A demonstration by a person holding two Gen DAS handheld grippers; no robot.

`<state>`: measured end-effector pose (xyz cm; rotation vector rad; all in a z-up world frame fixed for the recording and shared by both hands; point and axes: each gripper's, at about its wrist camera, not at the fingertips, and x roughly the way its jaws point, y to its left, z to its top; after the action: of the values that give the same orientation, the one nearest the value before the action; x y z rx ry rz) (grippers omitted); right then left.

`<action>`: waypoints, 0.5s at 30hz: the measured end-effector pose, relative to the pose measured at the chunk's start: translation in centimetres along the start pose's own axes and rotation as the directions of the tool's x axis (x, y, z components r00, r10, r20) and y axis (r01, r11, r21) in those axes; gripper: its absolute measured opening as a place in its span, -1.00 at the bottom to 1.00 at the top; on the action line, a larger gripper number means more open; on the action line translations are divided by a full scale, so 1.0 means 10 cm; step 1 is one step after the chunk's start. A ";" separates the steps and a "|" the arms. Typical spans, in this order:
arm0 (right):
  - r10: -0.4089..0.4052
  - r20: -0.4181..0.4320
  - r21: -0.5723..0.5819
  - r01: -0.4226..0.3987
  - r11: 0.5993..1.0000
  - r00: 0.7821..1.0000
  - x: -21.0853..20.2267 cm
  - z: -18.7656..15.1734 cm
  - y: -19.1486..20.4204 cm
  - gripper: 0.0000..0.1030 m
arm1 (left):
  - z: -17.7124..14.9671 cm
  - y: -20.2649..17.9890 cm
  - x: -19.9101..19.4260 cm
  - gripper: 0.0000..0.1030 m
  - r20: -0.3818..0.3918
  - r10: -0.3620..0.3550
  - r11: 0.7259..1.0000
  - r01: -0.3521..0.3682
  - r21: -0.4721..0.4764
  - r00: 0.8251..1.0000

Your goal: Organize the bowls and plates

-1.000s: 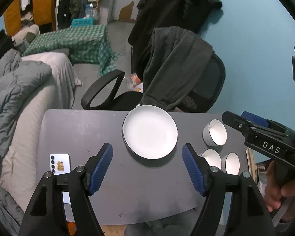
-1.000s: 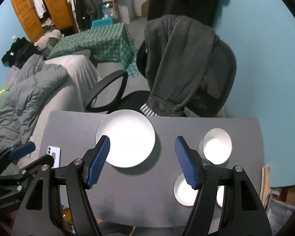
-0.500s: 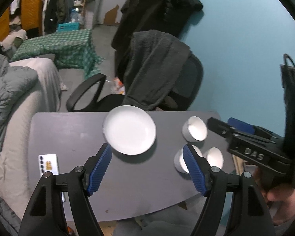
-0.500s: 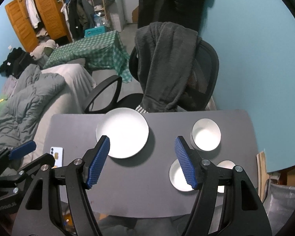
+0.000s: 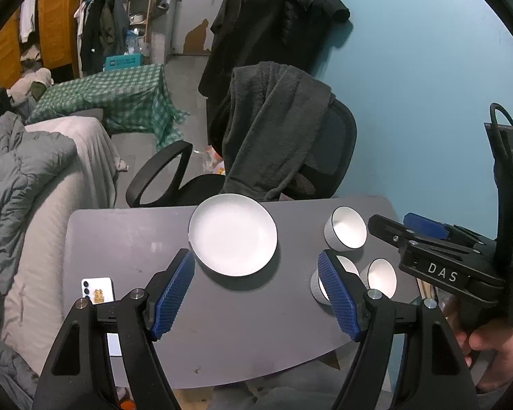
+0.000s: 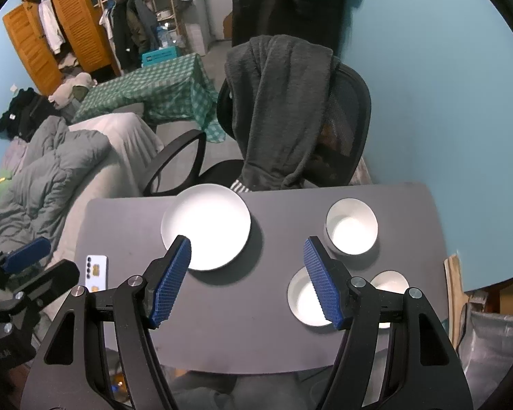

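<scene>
White plate (image 5: 232, 234) at frame centre on the grey table (image 5: 126, 239), three white bowls (image 5: 346, 227) clustered to its right, phone (image 5: 97, 289) at lower left, left gripper (image 5: 256, 299) and right gripper (image 6: 246, 282) both above the table, jaws apart, empty.

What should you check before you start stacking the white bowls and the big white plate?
1. Left gripper open with nothing between its blue pads: ok.
2. Right gripper open with nothing between its pads: ok.
3. Round white plate lying flat on the grey tabletop, nothing on it: ok.
4. Three white bowls upright and apart from each other, the far bowl, the near bowl and the small bowl near the table's edge: ok.
5. White phone clear of the dishes: ok.
6. Small bowl safely inside the table's edge: cannot tell.
</scene>
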<state>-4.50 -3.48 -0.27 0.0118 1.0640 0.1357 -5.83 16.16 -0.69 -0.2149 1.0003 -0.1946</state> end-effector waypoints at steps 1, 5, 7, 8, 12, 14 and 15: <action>-0.001 0.000 0.003 0.001 1.000 1.000 -0.01 0.00 -0.02 0.31 | 0.00 -0.02 0.00 0.48 0.000 0.002 1.000 -0.002 0.005 1.000; -0.017 -0.002 0.025 0.017 1.000 1.000 -0.06 -0.04 -0.10 0.31 | -0.01 -0.10 0.01 0.48 -0.010 -0.005 0.999 0.006 0.037 1.000; -0.025 -0.005 0.041 0.025 0.999 1.000 -0.08 -0.06 -0.17 0.31 | -0.01 -0.14 0.03 0.48 -0.019 -0.016 0.999 0.017 0.051 1.000; -0.032 -0.009 0.049 0.033 0.998 0.999 -0.10 -0.07 -0.20 0.31 | -0.01 -0.17 0.05 0.48 -0.027 -0.026 0.998 0.027 0.061 0.999; -0.060 -0.016 0.082 0.061 0.995 0.998 -0.12 -0.13 -0.33 0.31 | -0.01 -0.25 0.12 0.48 -0.052 -0.050 0.994 0.054 0.093 0.997; -0.070 -0.022 0.095 0.072 0.993 0.997 -0.12 -0.15 -0.39 0.31 | 0.01 -0.31 0.15 0.48 -0.061 -0.057 0.993 0.063 0.103 0.997; -0.076 -0.026 0.104 0.078 0.991 0.997 -0.12 -0.17 -0.43 0.31 | 0.01 -0.34 0.16 0.48 -0.064 -0.061 0.992 0.067 0.110 0.996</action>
<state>-6.09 -7.93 -0.37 0.0647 1.0910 0.0100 -5.11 12.51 -1.06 -0.1393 1.0405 -0.3167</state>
